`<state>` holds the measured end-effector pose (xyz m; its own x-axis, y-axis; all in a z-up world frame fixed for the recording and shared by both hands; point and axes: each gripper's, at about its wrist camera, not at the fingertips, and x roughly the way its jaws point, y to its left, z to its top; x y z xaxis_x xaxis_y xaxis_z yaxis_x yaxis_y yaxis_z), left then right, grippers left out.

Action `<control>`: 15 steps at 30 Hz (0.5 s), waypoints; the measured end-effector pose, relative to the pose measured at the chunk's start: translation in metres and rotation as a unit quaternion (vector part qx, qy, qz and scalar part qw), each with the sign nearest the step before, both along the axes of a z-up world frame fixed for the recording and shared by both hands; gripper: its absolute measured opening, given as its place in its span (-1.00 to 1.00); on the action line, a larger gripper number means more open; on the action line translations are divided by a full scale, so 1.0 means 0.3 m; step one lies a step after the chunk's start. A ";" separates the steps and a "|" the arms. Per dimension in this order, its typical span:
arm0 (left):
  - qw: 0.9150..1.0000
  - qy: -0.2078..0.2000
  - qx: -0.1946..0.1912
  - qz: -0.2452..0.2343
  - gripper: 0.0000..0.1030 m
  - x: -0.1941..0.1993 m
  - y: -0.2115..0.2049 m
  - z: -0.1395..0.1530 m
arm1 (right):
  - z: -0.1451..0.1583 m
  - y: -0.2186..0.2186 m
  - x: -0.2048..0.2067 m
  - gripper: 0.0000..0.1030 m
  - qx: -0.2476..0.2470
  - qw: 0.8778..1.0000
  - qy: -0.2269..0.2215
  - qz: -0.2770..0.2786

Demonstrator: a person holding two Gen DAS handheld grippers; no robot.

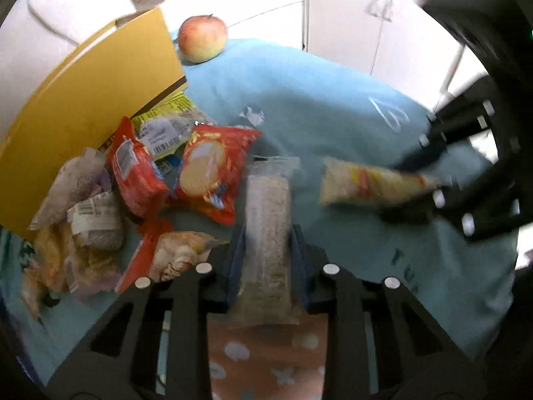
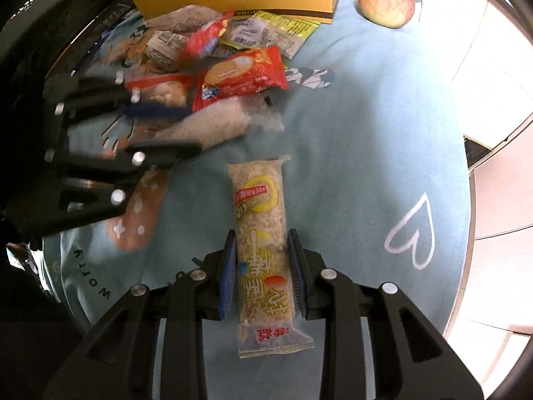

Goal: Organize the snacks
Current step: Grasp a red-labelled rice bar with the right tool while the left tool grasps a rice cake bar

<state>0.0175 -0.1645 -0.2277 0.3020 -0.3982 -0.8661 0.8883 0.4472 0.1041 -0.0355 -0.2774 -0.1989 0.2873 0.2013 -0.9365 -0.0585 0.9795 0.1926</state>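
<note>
Light-blue printed cloth covers the work surface, with white cabinet doors seen behind it. At the cloth's far edge a red-and-yellow apple is set beside a flat yellow cardboard box, against which a heap of snack packets is piled, a red biscuit packet lying at its near side. The left gripper is closed on a clear-wrapped pale cereal bar, which is clamped between its blue pads and stands up from them over the cloth. The right gripper is likewise shut upon a clear-wrapped rice bar with yellow-and-red print, held lengthwise between its blue pads, well apart from the heap. Both bars are thus kept away from the pile, on the open blue cloth's side.
</note>
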 end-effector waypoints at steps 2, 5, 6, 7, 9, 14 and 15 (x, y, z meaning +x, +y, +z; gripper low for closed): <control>1.000 0.028 0.010 -0.003 -0.41 -0.019 0.010 -0.028 | -0.013 -0.043 -0.027 -0.41 0.005 1.000 0.000 -0.002; 0.999 0.039 -0.001 -0.002 0.34 -0.039 0.033 -0.030 | -0.017 -0.043 -0.034 -0.40 0.003 1.000 0.000 -0.002; 1.000 0.028 0.001 0.004 0.76 -0.046 0.036 -0.033 | -0.017 -0.043 -0.038 -0.39 0.000 1.000 -0.001 -0.001; 1.000 0.012 0.010 0.015 0.85 -0.051 0.034 -0.044 | -0.033 -0.030 -0.032 -0.38 -0.001 1.000 -0.001 0.001; 0.999 0.017 0.013 0.035 0.96 -0.030 0.031 -0.054 | -0.035 -0.021 -0.026 -0.37 -0.004 1.000 0.000 0.003; 0.997 0.055 -0.008 0.055 0.79 0.016 0.048 -0.059 | -0.048 0.010 0.005 -0.35 -0.004 1.000 0.001 0.004; 0.997 0.054 -0.010 0.052 0.59 0.002 0.048 -0.052 | -0.049 0.013 0.006 -0.23 0.000 1.000 0.000 0.006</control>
